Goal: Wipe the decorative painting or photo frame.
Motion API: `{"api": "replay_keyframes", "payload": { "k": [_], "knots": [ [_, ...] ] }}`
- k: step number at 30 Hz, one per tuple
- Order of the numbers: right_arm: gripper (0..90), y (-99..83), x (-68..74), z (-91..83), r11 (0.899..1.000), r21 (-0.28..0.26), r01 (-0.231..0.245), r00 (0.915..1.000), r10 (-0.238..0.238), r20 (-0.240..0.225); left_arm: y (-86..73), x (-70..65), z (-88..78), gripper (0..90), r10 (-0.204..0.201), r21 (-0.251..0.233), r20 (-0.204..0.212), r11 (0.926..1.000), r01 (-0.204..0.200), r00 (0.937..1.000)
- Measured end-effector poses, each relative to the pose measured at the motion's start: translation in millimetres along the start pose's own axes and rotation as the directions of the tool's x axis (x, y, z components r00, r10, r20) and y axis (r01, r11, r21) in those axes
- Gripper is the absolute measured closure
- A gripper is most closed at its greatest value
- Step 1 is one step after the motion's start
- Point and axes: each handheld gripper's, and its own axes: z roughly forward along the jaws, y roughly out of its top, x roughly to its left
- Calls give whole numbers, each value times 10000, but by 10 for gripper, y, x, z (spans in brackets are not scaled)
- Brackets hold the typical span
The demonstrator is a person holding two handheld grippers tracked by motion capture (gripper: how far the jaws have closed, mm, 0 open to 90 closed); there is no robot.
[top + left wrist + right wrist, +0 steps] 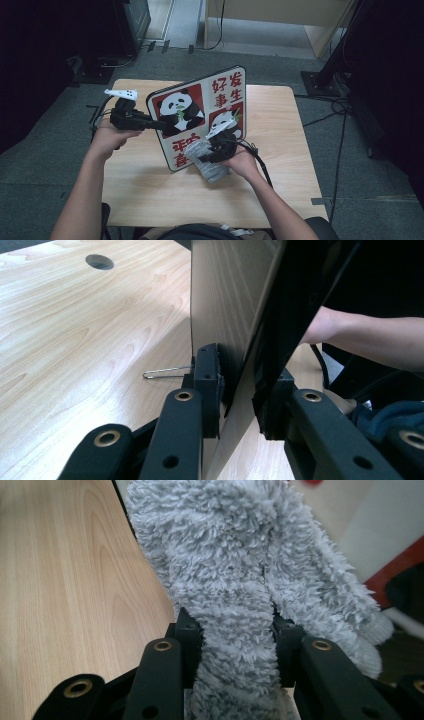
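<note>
On wooden table (150, 190), wiping step: left gripper (150, 122) clamped on upright panda board (200, 115), right gripper (212, 155) squeezing fluffy grey cloth (207, 162) against board's bottom corner; next, probably rub across board's front.

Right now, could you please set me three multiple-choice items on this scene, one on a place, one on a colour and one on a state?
1. Where does the grey fluffy cloth touch the panda board?
A. its top edge
B. its lower front
C. its back

2. What colour are the board's large characters?
A. red
B. blue
C. green

3. How does the left gripper stand?
A. open above the table
B. shut on the board's edge
C. shut on the cloth

Answers: 1 B, the right gripper presses the cloth low on the printed face in the high view. 2 A, they are printed red on white. 3 B, its pads clamp the board's edge in the left gripper view.
</note>
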Motion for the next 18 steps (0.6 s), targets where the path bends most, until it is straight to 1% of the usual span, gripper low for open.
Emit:
{"api": "replay_keyframes", "payload": {
  "k": [3, 6, 10, 13, 14, 18],
  "knots": [
    [669, -22, -9, 27, 9999, 99, -43, 10000, 44, -61, 0, 0, 0, 754, -7, 0, -1, 10000, 7, 10000],
    [670, -42, -19, 43, 9999, 52, -102, 9999, 103, -116, 0, 2, -1, 753, -12, 7, 2, 10000, 12, 10000],
    [670, -70, -32, 55, 9995, 19, -303, 9992, 303, -262, -1, 3, 0, 752, -27, -11, 13, 10000, 27, 10000],
    [674, -54, -14, 31, 9991, 148, -394, 9990, 398, -224, 0, 3, 1, 752, -33, -15, 2, 10000, 33, 10000],
    [677, -46, -9, 19, 9993, 173, -328, 9993, 331, -191, 0, 4, 1, 752, -38, -21, -16, 10000, 38, 10000],
    [686, -10, 30, -56, 9992, 236, -332, 9993, 335, -151, 0, 8, 1, 752, -39, -36, -22, 10000, 39, 10000]
  ]
}}
